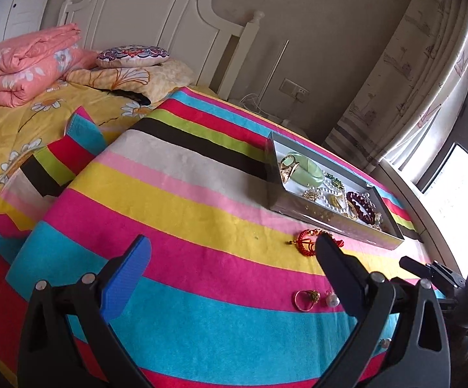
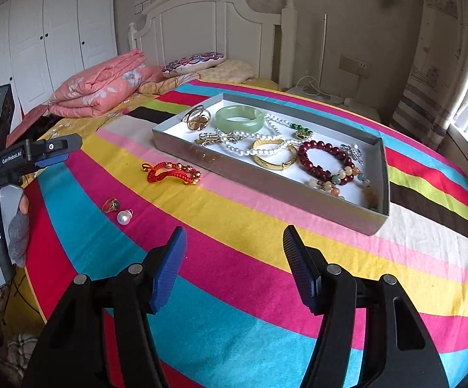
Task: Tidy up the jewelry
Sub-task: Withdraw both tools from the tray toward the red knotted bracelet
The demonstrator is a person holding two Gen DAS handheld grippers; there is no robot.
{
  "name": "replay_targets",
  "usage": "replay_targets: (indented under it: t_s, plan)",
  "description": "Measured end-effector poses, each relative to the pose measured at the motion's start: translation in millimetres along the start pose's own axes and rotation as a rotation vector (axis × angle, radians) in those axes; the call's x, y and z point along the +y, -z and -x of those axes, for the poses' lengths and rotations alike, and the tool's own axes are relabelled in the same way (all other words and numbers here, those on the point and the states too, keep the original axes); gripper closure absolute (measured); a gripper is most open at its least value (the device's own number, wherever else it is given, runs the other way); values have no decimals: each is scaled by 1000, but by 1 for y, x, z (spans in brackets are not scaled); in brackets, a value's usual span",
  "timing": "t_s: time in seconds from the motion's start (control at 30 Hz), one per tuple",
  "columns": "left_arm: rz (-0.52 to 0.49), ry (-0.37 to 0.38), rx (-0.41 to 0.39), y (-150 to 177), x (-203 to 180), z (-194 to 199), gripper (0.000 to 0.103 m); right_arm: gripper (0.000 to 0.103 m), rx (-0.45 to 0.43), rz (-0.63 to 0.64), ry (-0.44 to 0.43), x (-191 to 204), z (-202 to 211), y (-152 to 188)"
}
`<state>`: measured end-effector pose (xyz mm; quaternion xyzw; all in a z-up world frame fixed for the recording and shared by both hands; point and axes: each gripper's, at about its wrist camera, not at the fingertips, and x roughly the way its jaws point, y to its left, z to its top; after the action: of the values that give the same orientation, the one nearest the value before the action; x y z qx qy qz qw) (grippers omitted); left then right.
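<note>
Three pieces lie outside the tray (image 2: pixel 266 190) on the bed: red bracelet (image 2: pixel 171 172), ring (image 2: pixel 110 205), pearl (image 2: pixel 124 217); both my tools (image 1: pixel 230 252) (image 2: pixel 234 242) gape empty, and pinching blanket could scatter them.

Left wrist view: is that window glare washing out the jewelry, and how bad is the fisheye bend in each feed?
Left wrist view: the window at right is blown out white, yet the gray tray and red cord bracelet stay readable; striped towel bows strongly. Right wrist view: even, softer light, tray contents sharp, stripes curve, corners vignetted black.
</note>
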<state>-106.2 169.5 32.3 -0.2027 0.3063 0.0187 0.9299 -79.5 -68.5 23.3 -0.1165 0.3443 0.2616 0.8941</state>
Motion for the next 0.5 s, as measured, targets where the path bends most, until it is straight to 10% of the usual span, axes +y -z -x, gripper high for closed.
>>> replay_targets:
  t_s: [0.5]
  plan:
    - [-15, 9, 38, 0, -3, -6, 2, 52, 22, 394, 10, 62, -53, -32]
